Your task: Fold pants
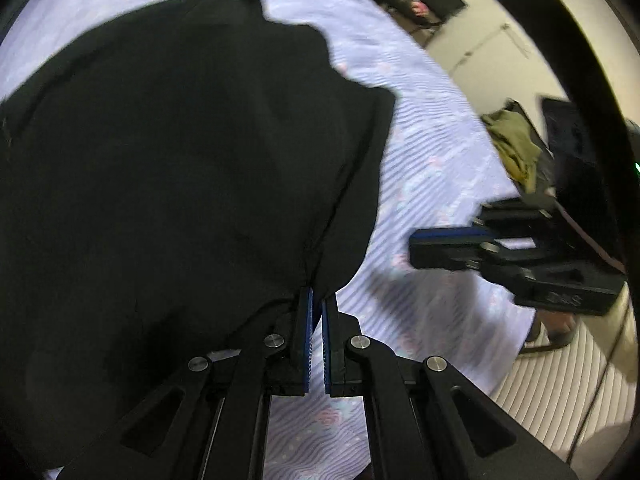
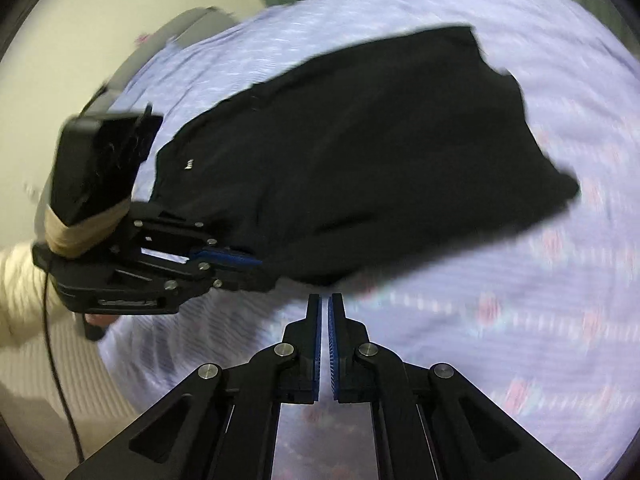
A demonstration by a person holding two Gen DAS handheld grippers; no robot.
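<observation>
Black pants (image 1: 180, 152) lie spread on a lilac patterned bedsheet (image 1: 432, 168). In the left wrist view my left gripper (image 1: 316, 296) is shut, its fingertips pinching the pants' near edge where a seam runs in. The right wrist view shows the same gripper (image 2: 258, 268) from the side, its tips in the edge of the pants (image 2: 360, 152). My right gripper (image 2: 325, 299) is shut with nothing between its blue pads (image 2: 332, 340), just short of the pants' near edge. From the left wrist it appears as the right gripper (image 1: 416, 248), over bare sheet to the right of the pants.
The bed's edge curves along the right, with pale floor beyond. An olive cloth (image 1: 516, 148) and dark cases (image 1: 576, 168) lie beside the bed. A cream sleeve (image 2: 20, 300) and a black cable (image 2: 56, 368) hang at the left gripper's rear.
</observation>
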